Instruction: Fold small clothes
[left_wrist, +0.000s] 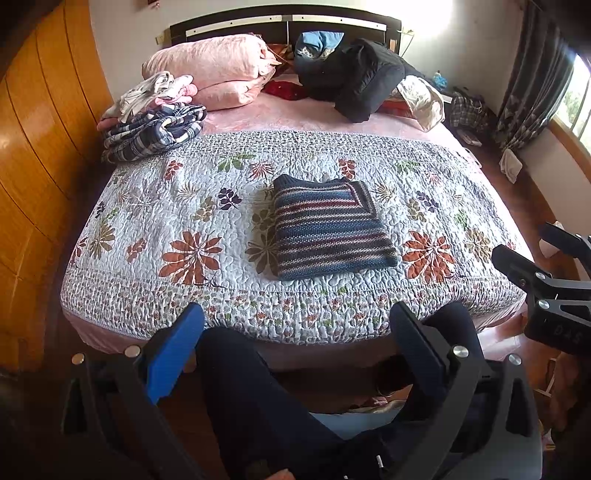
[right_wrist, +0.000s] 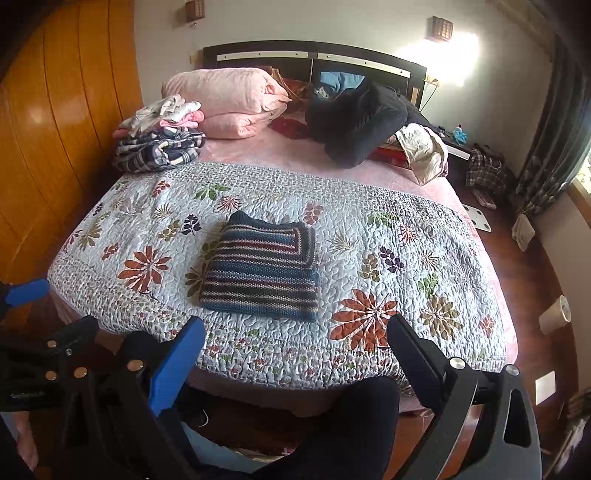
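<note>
Both claws are hovering spread wide and empty off the foot of the bed, the left gripper (left_wrist: 295, 332) and right gripper (right_wrist: 295, 347) facing one folded blue-and-red striped knit sweater (left_wrist: 330, 229) lying mid-way on the floral quilted bedspread (left_wrist: 147, 206).

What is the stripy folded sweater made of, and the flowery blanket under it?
The folded blue, red and cream striped sweater looks like knitted yarn, maybe wool: bumpy rows of stitches show, with a matte finish. The white floral quilted bedspread looks like printed cotton with padding: puffy stitched swirls cover it. The exact fibres cannot be told from the pictures.
</note>
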